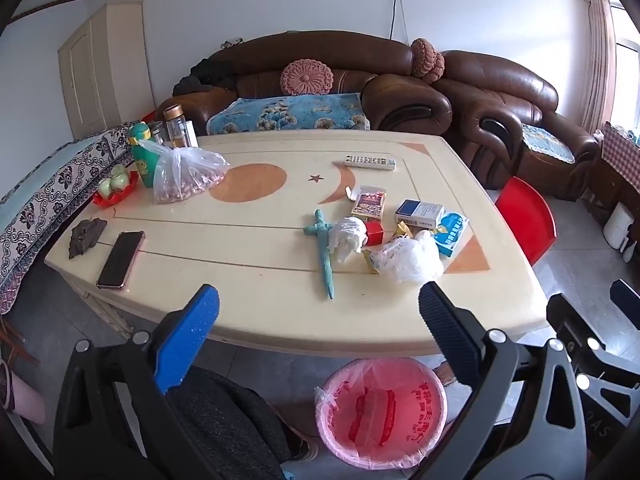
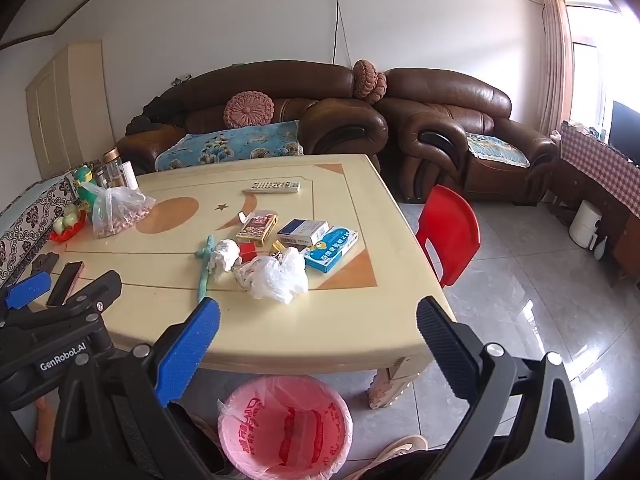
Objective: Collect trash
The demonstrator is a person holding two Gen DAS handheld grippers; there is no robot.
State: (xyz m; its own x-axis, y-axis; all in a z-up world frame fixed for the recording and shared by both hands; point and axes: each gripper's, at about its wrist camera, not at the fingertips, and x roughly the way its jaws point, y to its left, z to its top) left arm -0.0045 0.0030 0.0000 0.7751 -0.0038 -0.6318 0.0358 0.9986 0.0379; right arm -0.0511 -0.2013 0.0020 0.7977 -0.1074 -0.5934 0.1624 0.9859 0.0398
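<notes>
The left gripper and right gripper both hovered above the near edge of the desk, fingers spread wide with nothing between them. Only the right wrist view showed the left gripper's body, at its left edge. The trash lay right of centre on the desk: a crumpled white bag, a tissue wad and small boxes. A green stick ran near-to-far, tip nearest. The pink-lined bin stood on the floor below the near edge.
</notes>
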